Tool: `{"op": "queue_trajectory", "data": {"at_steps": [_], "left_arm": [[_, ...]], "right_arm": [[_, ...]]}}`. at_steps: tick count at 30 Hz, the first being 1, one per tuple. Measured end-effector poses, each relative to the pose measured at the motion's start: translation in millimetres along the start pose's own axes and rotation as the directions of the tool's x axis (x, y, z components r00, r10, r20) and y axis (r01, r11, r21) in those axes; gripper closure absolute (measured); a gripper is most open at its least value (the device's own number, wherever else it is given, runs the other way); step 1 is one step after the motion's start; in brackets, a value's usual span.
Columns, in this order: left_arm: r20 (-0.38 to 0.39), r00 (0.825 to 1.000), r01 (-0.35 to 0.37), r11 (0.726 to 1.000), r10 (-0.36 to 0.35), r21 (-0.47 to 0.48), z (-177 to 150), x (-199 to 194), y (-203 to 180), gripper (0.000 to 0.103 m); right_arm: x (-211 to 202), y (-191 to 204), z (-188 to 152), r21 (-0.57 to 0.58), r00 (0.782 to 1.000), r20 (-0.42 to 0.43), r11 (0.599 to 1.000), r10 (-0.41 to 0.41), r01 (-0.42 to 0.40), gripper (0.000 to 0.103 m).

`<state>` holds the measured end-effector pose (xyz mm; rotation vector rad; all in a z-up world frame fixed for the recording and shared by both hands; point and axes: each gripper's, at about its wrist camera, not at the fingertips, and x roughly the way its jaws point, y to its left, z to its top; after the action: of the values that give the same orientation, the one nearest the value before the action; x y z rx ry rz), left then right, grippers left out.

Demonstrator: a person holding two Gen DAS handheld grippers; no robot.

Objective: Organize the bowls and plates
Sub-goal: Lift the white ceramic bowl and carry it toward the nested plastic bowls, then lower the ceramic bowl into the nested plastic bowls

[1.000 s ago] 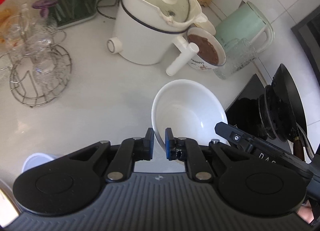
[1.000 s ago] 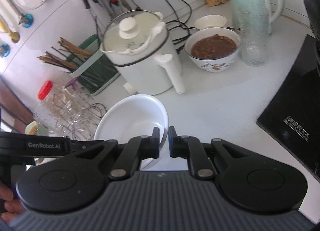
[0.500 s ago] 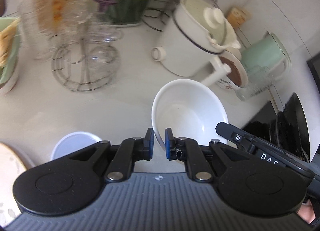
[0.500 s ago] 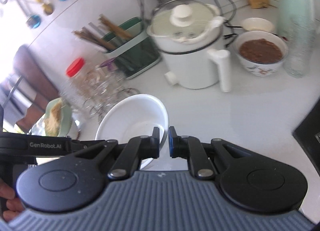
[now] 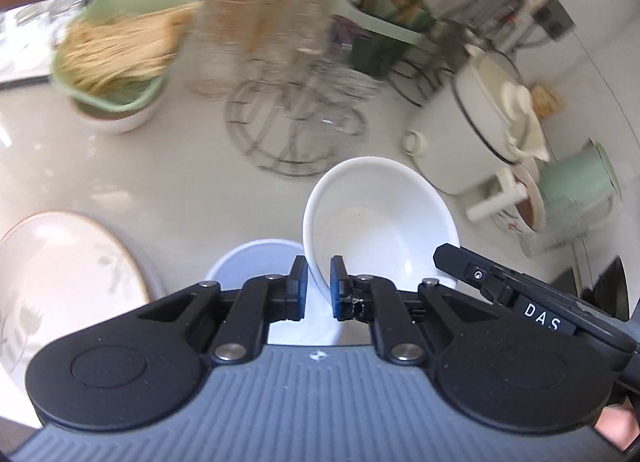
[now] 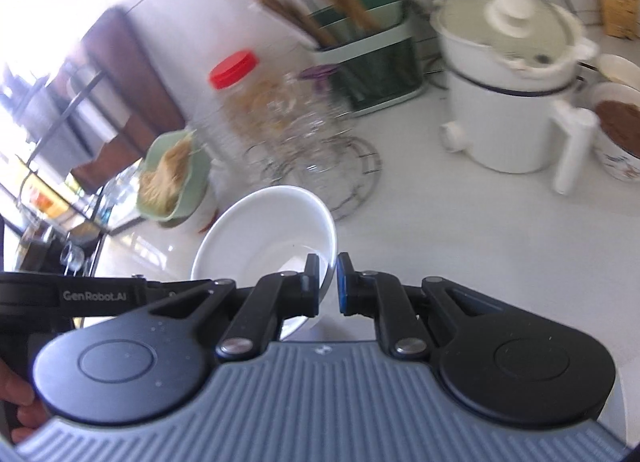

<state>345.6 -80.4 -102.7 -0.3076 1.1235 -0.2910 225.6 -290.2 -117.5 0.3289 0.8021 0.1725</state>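
Both grippers hold one empty white bowl (image 5: pixel 380 222) above the counter. My left gripper (image 5: pixel 318 288) is shut on its left rim. My right gripper (image 6: pixel 329 286) is shut on its right rim, and the bowl (image 6: pixel 264 238) shows in that view too. A smaller pale blue bowl (image 5: pixel 256 262) sits on the counter just below and left of the held bowl. A large white plate with a leaf pattern (image 5: pixel 60 274) lies at the far left.
A green bowl of noodles (image 5: pixel 116 66), a red-lidded jar (image 5: pixel 240 14), a wire rack of glasses (image 5: pixel 296 118), a chopstick holder (image 5: pixel 384 38), a white electric pot (image 5: pixel 480 118), a bowl of brown food (image 6: pixel 616 130) and a green kettle (image 5: pixel 580 182) crowd the counter behind.
Both grippers have carried the white bowl to the left along the counter. The pot and kettle have slid to the right; the blue bowl, plate and noodle bowl have come into view.
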Motion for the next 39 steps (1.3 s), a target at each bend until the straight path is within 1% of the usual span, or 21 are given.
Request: {"op": "queue_trajectory", "data": {"at_steps": [3, 6, 10, 13, 16, 19, 20, 21, 22, 23, 24, 29, 31, 33, 35, 37, 39], "left_arm": [[0.011, 1.0, -0.015, 0.999, 0.016, -0.05, -3.9, -6.3, 18.1, 0.09], [0.011, 0.999, -0.038, 0.996, 0.039, -0.077, -9.2, -7.6, 32.2, 0.09], [-0.011, 0.997, -0.073, 0.992, 0.072, -0.106, -17.9, -0.4, 44.8, 0.09], [-0.043, 0.996, -0.082, 0.987, 0.077, -0.135, -21.6, 9.0, 52.4, 0.09], [-0.059, 0.993, -0.108, 0.986, 0.101, -0.127, -26.0, 18.0, 54.6, 0.089], [-0.081, 0.992, -0.107, 0.983, 0.096, -0.152, -29.5, 23.4, 58.6, 0.088], [-0.082, 0.992, -0.107, 0.983, 0.095, -0.151, -31.4, 23.5, 59.2, 0.083], [-0.078, 0.992, -0.109, 0.983, 0.098, -0.15, -32.3, 23.3, 60.0, 0.078], [-0.074, 0.992, -0.11, 0.982, 0.1, -0.153, -32.7, 23.1, 61.0, 0.064], [-0.072, 0.992, -0.114, 0.98, 0.103, -0.163, -33.0, 22.9, 62.6, 0.05], [-0.066, 0.992, -0.116, 0.978, 0.106, -0.174, -33.8, 22.1, 64.6, 0.049], [-0.053, 0.993, -0.117, 0.97, 0.109, -0.214, -35.3, 25.2, 73.4, 0.049], [-0.048, 0.994, -0.103, 0.967, 0.094, -0.232, -35.8, 28.3, 77.0, 0.049], [-0.041, 0.994, -0.111, 0.967, 0.105, -0.229, -36.2, 31.9, 78.2, 0.049], [-0.037, 0.994, -0.11, 0.967, 0.104, -0.229, -38.5, 33.9, 80.0, 0.049], [-0.039, 0.996, -0.087, 0.966, 0.08, -0.243, -40.0, 36.3, 81.7, 0.049], [-0.043, 0.996, -0.092, 0.966, 0.084, -0.241, -41.2, 39.1, 81.2, 0.049]], "right_arm": [[11.6, 14.4, -0.8, -0.04, 0.999, -0.033, 0.999, 0.02, -0.021, 0.091], [20.7, 25.2, -2.5, -0.084, 0.997, -0.066, 0.996, 0.031, -0.036, 0.091], [33.8, 35.7, -8.5, -0.13, 0.993, -0.112, 0.991, 0.028, -0.043, 0.091], [41.4, 39.2, -15.9, -0.155, 0.989, -0.146, 0.987, 0.007, -0.029, 0.09], [48.8, 38.4, -20.8, -0.155, 0.983, -0.184, 0.987, 0.001, -0.03, 0.089], [49.1, 38.6, -21.4, -0.162, 0.983, -0.181, 0.986, 0.002, -0.032, 0.089], [49.1, 38.4, -20.4, -0.165, 0.984, -0.18, 0.986, -0.002, -0.028, 0.088], [49.1, 37.7, -19.1, -0.164, 0.984, -0.178, 0.986, -0.008, -0.022, 0.083], [49.4, 36.0, -18.0, -0.158, 0.984, -0.175, 0.987, -0.012, -0.016, 0.071], [49.9, 33.6, -17.0, -0.146, 0.985, -0.173, 0.989, -0.009, -0.016, 0.064], [51.4, 30.7, -16.3, -0.131, 0.985, -0.175, 0.991, -0.006, -0.017, 0.054], [62.0, 17.4, -12.1, -0.07, 0.98, -0.197, 0.997, 0.016, -0.03, 0.053], [73.5, 13.6, -13.5, -0.036, 0.972, -0.228, 0.998, 0.051, -0.061, 0.055], [85.9, 11.0, -15.7, -0.001, 0.961, -0.266, 0.997, 0.07, -0.073, 0.056], [95.5, 12.8, -19.1, -0.004, 0.956, -0.285, 0.997, 0.071, -0.075, 0.06], [105.2, 14.8, -22.7, -0.008, 0.95, -0.307, 0.998, 0.058, -0.063, 0.065], [111.6, 15.9, -24.5, -0.015, 0.947, -0.319, 0.999, 0.045, -0.052, 0.071]]}}
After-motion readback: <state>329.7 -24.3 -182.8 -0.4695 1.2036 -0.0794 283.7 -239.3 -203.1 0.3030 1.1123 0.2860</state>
